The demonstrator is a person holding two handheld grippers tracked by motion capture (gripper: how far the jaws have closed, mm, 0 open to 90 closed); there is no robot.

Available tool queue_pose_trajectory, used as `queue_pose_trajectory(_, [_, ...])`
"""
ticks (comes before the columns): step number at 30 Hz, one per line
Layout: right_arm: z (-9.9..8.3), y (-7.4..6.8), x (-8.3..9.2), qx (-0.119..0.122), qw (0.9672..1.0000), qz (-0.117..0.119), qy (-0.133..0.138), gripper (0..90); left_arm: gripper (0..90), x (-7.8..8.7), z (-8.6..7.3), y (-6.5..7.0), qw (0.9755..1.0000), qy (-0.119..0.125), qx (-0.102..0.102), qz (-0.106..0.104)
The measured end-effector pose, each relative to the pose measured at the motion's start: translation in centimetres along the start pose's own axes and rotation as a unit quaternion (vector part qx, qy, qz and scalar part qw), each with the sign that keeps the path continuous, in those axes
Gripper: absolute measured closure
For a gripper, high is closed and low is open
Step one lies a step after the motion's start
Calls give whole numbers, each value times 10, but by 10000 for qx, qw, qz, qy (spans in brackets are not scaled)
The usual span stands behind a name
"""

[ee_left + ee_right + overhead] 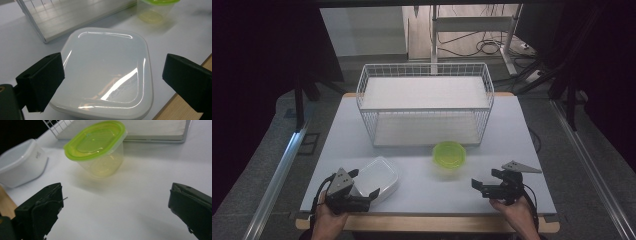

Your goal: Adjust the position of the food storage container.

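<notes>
1. Your left gripper [364, 186] was spread wide, its jaws parted to either side of the white lidded container [374, 179] and gripping nothing. In the left gripper view the two black jaws stood off from the container's [106, 72] edges; whether a jaw brushed the rim, I could not tell.

2. Your right gripper [486, 181] was also released, jaws wide apart and empty, above bare table [427, 192]. In the right gripper view the green-lidded tub [100, 148] stood ahead of the jaws, apart from them.

3. The white lidded container lay near the front left edge of the table, just under your left gripper. The green-lidded tub [449, 154] stood near the middle of the table, just in front of the wire basket [424, 102].

4. Counted: two grippers, one in each of your hands; one white container with its lid on; one clear tub with a green lid; one white wire basket, at the far side of the table.

5. In the high view your left gripper covered part of the white container's near side. In the left gripper view the green-lidded tub [156, 11] was cut off at the top edge, and the basket [75, 17] showed just its lower part. In the right gripper view the white container [21, 162] ran off the left edge. Your hands were cut off at the bottom of the high view.
</notes>
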State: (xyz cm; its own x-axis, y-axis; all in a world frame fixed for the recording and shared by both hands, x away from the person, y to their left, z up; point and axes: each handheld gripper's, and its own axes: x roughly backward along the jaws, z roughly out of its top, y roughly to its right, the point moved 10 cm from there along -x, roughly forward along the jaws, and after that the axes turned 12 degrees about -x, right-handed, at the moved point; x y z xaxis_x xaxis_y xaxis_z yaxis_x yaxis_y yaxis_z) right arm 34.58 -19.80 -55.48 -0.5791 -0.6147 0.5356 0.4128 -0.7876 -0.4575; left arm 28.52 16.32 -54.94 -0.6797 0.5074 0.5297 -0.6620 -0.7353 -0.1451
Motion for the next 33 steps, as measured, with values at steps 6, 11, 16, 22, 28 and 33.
queue_pose_trajectory(6, [-4,-3,0,295,9993,-102,-219,51,30,2,2,-3,9996,192,179,-32])
queue_pose_trajectory(11, [-5,-4,-2,366,9988,-65,-327,69,41,2,1,-4,9997,213,133,27])
queue_pose_trajectory(16, [-5,-5,-3,528,9977,-112,-412,140,51,-1,-2,-1,9999,82,-106,94])
queue_pose_trajectory(22, [-5,-11,-5,804,9953,-119,-519,271,71,-1,-2,-2,9998,101,-96,120])
queue_pose_trajectory(28, [3,-20,-6,1121,9925,-13,-489,429,86,0,-2,-3,9997,130,-49,180])
queue_pose_trajectory(33, [12,-26,-8,1189,9919,70,-450,531,86,-1,-2,-3,9997,112,-56,189])
